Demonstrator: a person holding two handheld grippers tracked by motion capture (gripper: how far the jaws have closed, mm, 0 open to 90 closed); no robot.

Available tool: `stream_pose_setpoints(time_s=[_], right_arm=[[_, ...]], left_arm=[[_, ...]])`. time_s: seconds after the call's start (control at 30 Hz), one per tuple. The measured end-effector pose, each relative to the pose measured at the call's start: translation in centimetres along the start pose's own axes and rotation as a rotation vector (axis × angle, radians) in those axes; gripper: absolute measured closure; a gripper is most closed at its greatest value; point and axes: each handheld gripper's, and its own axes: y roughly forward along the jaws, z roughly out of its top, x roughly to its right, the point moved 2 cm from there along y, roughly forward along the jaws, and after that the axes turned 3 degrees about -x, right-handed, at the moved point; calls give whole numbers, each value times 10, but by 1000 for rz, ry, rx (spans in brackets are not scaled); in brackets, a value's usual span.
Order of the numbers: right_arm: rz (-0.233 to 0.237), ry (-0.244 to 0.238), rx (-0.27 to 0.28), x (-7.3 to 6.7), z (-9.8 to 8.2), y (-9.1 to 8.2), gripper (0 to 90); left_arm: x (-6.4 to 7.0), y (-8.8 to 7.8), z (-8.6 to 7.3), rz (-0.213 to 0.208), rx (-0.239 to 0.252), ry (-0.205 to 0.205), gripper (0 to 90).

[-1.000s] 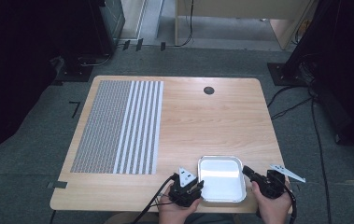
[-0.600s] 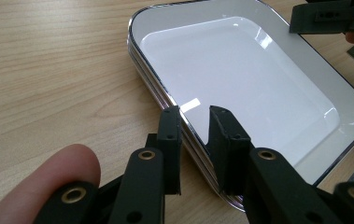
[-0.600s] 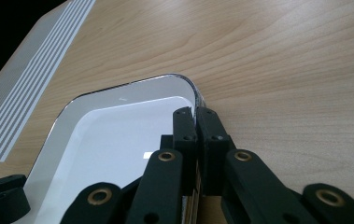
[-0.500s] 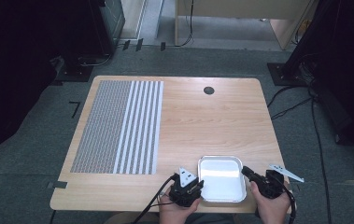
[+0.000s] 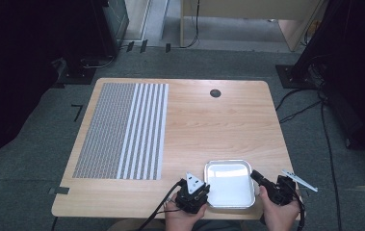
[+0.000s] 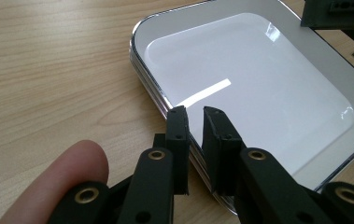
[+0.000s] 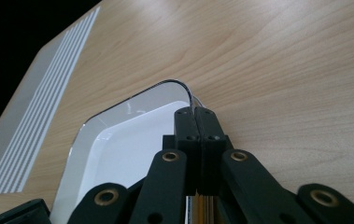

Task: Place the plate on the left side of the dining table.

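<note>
Tray [image 5: 229, 185] flat, nearly square, table-aligned

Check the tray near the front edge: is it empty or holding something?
Empty. The tray shows a bare white glossy floor with only light glare, in the high view and in the left gripper view.

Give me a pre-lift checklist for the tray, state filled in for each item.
1. Right claw shut on the tray rim: ok, jaws pinched together over the edge in the right gripper view.
2. Left claw shut on the rim: not ok, jaws straddle the edge with a gap.
3. Tray empty: ok, bare white inside.
4. Tray flat on the table: ok, as far as the high view shows.
5. Grips on opposite sides: ok, one on each side.
6. Rim seated deep in the right jaws: cannot tell.
</note>
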Motion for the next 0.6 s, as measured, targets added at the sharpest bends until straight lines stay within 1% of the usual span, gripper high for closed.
stream_pose_setpoints(time_s=[0.03, 0.07, 0.1, 0.13, 0.3, 0.37, 0.43, 0.47, 0.5, 0.53, 0.57, 0.6], right_arm=[[0, 0, 0, 0, 0, 0, 900], [2, 1, 4, 0, 1, -1, 900], [6, 10, 11, 1, 2, -3, 900], [4, 12, 16, 2, 2, -4, 900], [-9, -3, 20, 5, 3, -7, 900], [-24, -42, 19, 4, 3, -7, 900], [-43, -62, 19, 2, 3, -7, 880], [-84, -101, 20, -1, 2, -4, 819], [-101, -128, 21, -2, 2, -3, 817], [-101, -128, 21, -2, 2, -3, 817], [-119, -154, 13, -4, 1, 1, 825], [-119, -154, 13, -4, 1, 1, 825]], left_arm=[[0, 0, 0, 0, 0, 0, 799], [1, -1, 1, 5, 4, 9, 799], [2, -1, 1, 6, 6, 13, 777], [4, -1, 2, 0, 5, 14, 770], [8, 2, 1, -6, -7, 22, 751], [9, 3, 1, -5, -10, 32, 751], [11, 4, 1, -11, -15, 34, 750], [12, 4, 1, -9, -17, 37, 747], [13, 5, 1, -10, -22, 43, 745], [13, 5, 1, -10, -22, 43, 745], [14, 6, 1, -7, -22, 47, 743], [14, 6, 1, -7, -22, 47, 741]])
